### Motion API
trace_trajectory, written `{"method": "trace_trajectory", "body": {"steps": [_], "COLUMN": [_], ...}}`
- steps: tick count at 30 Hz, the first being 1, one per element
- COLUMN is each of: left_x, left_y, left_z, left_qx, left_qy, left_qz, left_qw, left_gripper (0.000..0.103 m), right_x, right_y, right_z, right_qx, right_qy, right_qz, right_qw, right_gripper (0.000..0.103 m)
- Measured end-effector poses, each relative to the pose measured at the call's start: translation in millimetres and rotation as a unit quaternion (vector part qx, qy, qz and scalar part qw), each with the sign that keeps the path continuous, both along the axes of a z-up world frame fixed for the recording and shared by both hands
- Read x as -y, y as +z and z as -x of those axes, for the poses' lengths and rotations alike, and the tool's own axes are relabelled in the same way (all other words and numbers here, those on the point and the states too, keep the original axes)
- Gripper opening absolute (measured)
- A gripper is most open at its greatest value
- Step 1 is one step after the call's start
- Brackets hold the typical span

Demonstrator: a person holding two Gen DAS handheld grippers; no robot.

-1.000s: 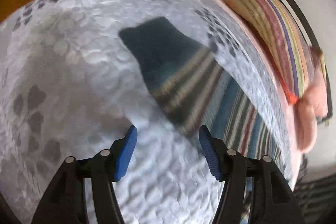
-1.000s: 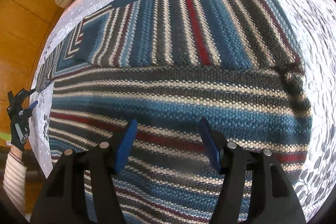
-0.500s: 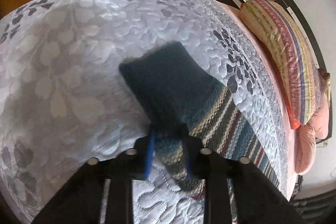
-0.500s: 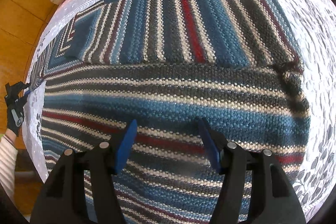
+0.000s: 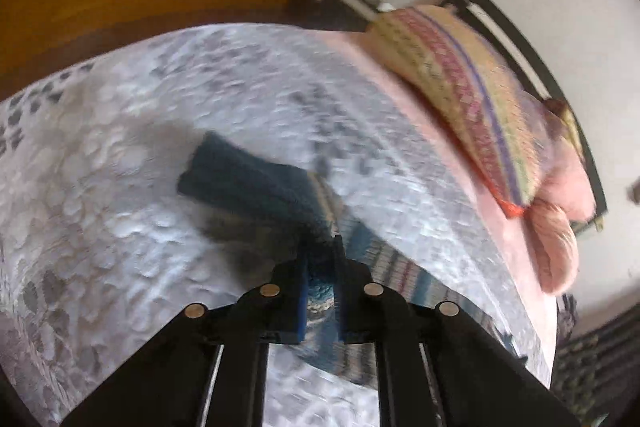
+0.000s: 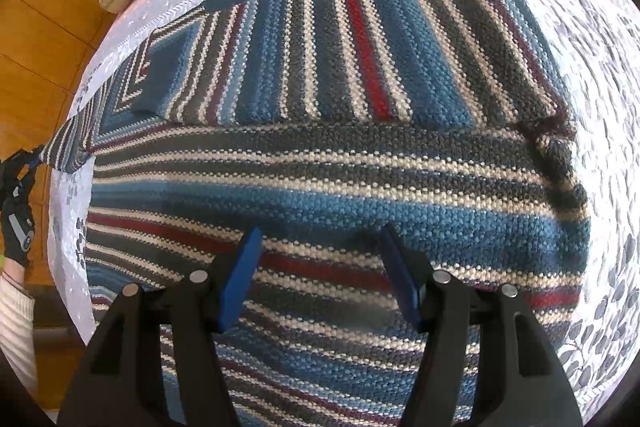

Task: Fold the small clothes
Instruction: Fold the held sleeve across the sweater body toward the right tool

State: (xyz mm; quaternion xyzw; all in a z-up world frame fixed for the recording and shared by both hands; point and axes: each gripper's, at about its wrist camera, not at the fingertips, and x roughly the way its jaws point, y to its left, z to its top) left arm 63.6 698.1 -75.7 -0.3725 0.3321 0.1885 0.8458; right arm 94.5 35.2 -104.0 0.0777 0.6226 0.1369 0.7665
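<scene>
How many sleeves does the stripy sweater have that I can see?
2. One sleeve is folded flat across the sweater's body. The other sleeve stretches out over the bedspread, pinched in the left gripper.

Blue, grey, cream, red striped sweater (image 6: 340,163); grey-leafed white bedspread (image 5: 120,211)

The left tongs (image 5: 322,267) are clamped tight on a bunched fold of the sweater sleeve (image 5: 256,183), blue pads (image 5: 301,301) nearly meeting, at the left edge of the bed. The right tongs (image 6: 320,267) hang spread wide above the sweater body, gripping nothing. A ribbed cream cuff (image 6: 14,311) shows at the left wrist.
</scene>
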Motion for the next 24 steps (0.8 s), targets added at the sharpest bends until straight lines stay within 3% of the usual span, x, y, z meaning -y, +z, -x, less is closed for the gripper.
{"method": "trace_trajectory", "body": {"steps": [10,20,24], "left_x": [104,224,266], "left_y": [39,48,42], "left_z": [-28,-60,-73], "left_qx": [0.027,0.055,0.06], "left_qy": [-0.101,-0.186,-0.207], "left_qz": [-0.046,-0.041,-0.019], "left_qw": [0.9935,0.9802,0.9764], "left_gripper": [0.01,0.01,0.01], "right_x": [14,21,26], "right_y": [3,-4,-5], "right_z": [1,1,1], "right_qx": [0.005,0.005,0.005], "right_qy": [-0.011,-0.013,-0.015], "right_qz": [0.004,-0.001,-0.008], "right_qw": [1.0,1.0,1.0], "right_gripper": [0.061,0.061,0.061]}}
